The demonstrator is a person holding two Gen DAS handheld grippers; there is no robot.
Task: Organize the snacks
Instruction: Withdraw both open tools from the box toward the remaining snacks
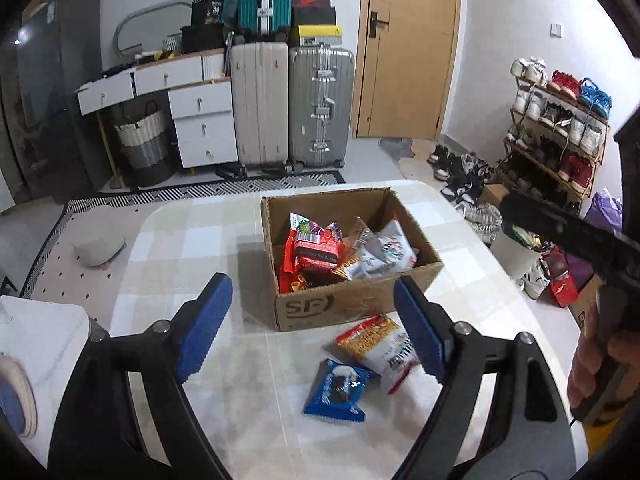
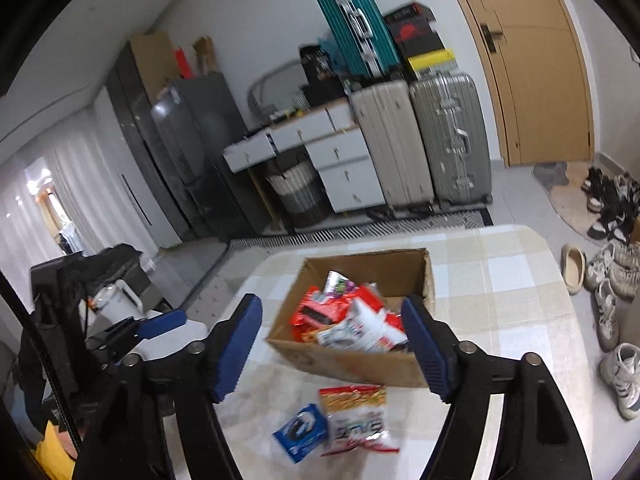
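Observation:
An open cardboard box (image 1: 352,304) (image 2: 360,364) stands on the table with the checked cloth (image 1: 192,248) (image 2: 500,300). Inside it lie several snack packets, among them a red one (image 1: 316,252) and a white one (image 1: 384,256). In front of the box, on the cloth, lie a blue cookie packet (image 1: 338,390) (image 2: 300,432) and a white-and-orange packet (image 1: 380,344) (image 2: 356,416). My left gripper (image 1: 310,282) hangs open above the cloth, with nothing between its blue pads. My right gripper (image 2: 332,302) is open and empty too, above the box's near edge.
Beyond the table stand suitcases (image 1: 292,104), white drawers (image 1: 200,120) and a wooden door (image 1: 408,48). A shoe rack (image 1: 560,128) and loose shoes (image 2: 612,280) fill the floor to the right. A hand (image 1: 600,364) holds the right gripper at the left wrist view's right edge.

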